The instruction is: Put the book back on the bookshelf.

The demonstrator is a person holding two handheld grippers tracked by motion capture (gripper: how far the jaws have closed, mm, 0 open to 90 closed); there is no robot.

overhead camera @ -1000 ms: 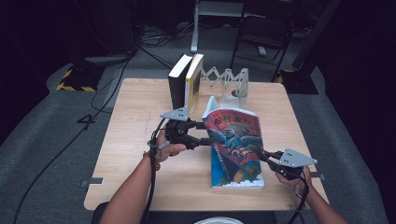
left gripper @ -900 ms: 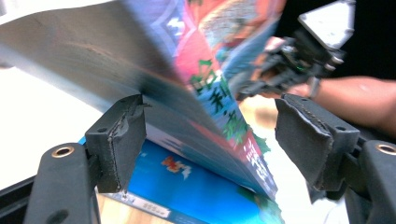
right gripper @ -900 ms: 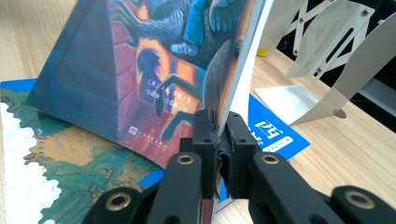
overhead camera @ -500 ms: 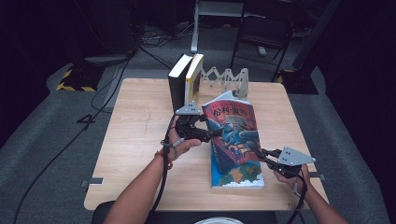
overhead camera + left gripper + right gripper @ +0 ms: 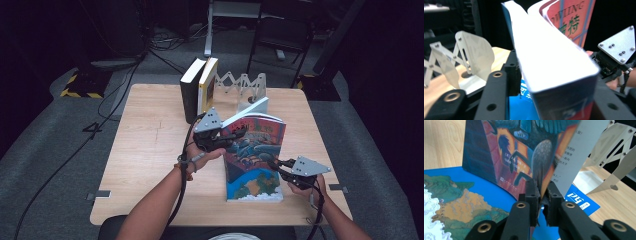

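Observation:
A thick book with a colourful picture cover stands tilted up in the middle of the table, its lower edge on a flat book with a blue landscape cover. My left gripper is at its upper left corner; the jaws have just been closing and now press both sides of the white page block. My right gripper is shut on the edge of the picture cover, seen close up in the right gripper view. That gripper's grey plate shows past the book.
A black book and a yellow-spined book stand upright at the table's back edge. Beside them sits a white folding rack, also near in the left gripper view. Bare wood lies to the left.
My left gripper has moved right and up to the book's upper left corner and closed on its page block. The book now stands steeper. The right gripper has stayed put.

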